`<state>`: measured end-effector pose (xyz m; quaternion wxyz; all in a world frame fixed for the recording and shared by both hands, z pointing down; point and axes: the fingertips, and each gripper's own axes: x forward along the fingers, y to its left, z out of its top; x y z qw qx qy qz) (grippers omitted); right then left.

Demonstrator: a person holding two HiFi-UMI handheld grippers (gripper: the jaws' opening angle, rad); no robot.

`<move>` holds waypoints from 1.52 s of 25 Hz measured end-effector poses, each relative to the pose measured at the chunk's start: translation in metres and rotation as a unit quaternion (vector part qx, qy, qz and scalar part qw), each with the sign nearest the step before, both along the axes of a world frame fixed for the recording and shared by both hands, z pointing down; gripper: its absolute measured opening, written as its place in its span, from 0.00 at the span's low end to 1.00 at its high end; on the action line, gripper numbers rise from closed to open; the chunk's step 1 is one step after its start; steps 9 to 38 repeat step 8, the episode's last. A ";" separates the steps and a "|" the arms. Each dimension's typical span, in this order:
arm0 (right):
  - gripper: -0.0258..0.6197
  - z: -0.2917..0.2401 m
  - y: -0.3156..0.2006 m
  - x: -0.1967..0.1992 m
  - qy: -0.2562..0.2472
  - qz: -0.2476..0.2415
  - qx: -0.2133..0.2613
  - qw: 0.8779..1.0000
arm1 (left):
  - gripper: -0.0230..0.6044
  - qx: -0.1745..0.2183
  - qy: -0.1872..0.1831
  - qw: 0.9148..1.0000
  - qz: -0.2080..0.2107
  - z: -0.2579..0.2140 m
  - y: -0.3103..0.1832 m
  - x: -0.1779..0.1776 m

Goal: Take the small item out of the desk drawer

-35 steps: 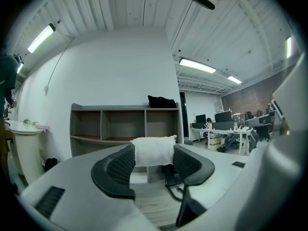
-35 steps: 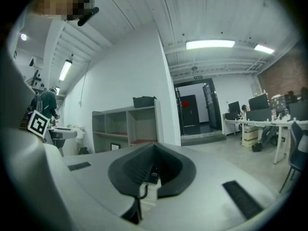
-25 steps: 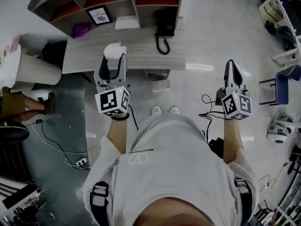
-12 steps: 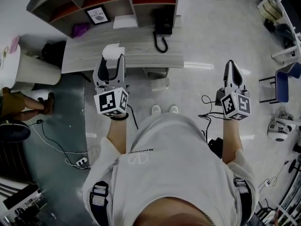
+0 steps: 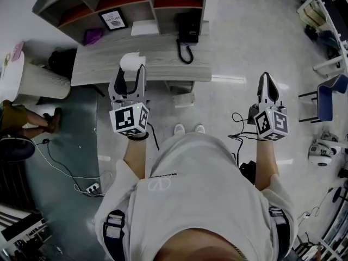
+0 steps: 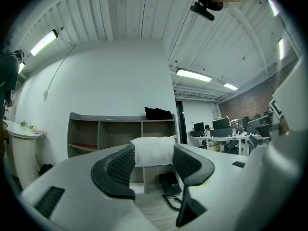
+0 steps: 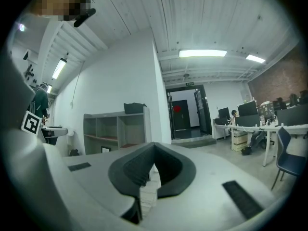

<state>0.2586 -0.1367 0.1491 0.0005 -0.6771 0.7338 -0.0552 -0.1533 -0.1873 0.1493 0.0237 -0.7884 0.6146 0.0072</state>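
My left gripper (image 5: pixel 130 69) is held up over the front of the grey wooden desk (image 5: pixel 163 58), shut on a small soft white item (image 5: pixel 130 59). In the left gripper view the white item (image 6: pixel 153 151) is pinched between both ribbed pads, at the tips of the left gripper (image 6: pixel 153 163). My right gripper (image 5: pixel 266 76) hangs over the bare floor to the right of the desk, its jaws together and empty. The right gripper (image 7: pixel 153 153) shows its pads meeting at the tip. A small white drawer unit (image 5: pixel 184 98) stands under the desk's front edge.
A black phone (image 5: pixel 188 34), white paper (image 5: pixel 144 27) and a purple object (image 5: pixel 93 35) lie on the desk below a shelf unit (image 5: pixel 125 1) with a framed picture (image 5: pixel 112 19). A white round stand (image 5: pixel 32 80) and a person (image 5: pixel 22 121) are left. A blue chair (image 5: pixel 331 99) is right; cables (image 5: pixel 65 167) trail on the floor.
Almost nothing: both grippers hold nearly still and the white item stays in the left jaws. The right gripper has drifted very slightly down and left in the head view.
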 end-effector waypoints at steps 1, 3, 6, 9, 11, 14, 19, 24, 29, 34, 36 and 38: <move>0.04 0.000 0.000 0.000 0.000 0.000 0.000 1.000 | 0.43 0.000 0.000 1.000 0.000 0.000 0.000 0.000; 0.04 0.000 0.000 0.000 0.001 -0.001 0.000 1.000 | 0.43 -0.001 0.000 1.000 0.000 0.000 0.000 0.001; 0.04 0.000 -0.002 -0.001 0.002 -0.002 -0.001 1.000 | 0.43 -0.001 -0.002 1.000 0.002 -0.001 -0.001 0.003; 0.04 0.001 -0.003 -0.002 0.002 -0.002 -0.002 1.000 | 0.43 -0.001 -0.002 1.000 0.004 0.000 -0.002 0.004; 0.04 0.001 -0.003 -0.002 0.002 -0.002 -0.002 1.000 | 0.43 -0.001 -0.002 1.000 0.004 0.000 -0.002 0.004; 0.04 0.001 -0.003 -0.002 0.002 -0.002 -0.002 1.000 | 0.43 -0.001 -0.002 1.000 0.004 0.000 -0.002 0.004; 0.04 0.001 -0.003 -0.002 0.002 -0.002 -0.002 1.000 | 0.43 -0.001 -0.002 1.000 0.004 0.000 -0.002 0.004; 0.04 0.001 -0.003 -0.002 0.002 -0.002 -0.002 1.000 | 0.43 -0.001 -0.002 1.000 0.004 0.000 -0.002 0.004; 0.04 0.001 -0.003 -0.002 0.002 -0.002 -0.002 1.000 | 0.43 -0.001 -0.002 1.000 0.004 0.000 -0.002 0.004; 0.04 0.001 -0.003 -0.002 0.002 -0.002 -0.002 1.000 | 0.43 -0.001 -0.002 1.000 0.004 0.000 -0.002 0.004; 0.04 0.001 -0.003 -0.002 0.002 -0.002 -0.002 1.000 | 0.43 -0.001 -0.002 1.000 0.004 0.000 -0.002 0.004; 0.04 0.001 -0.003 -0.002 0.002 -0.002 -0.002 1.000 | 0.43 -0.001 -0.002 1.000 0.004 0.000 -0.002 0.004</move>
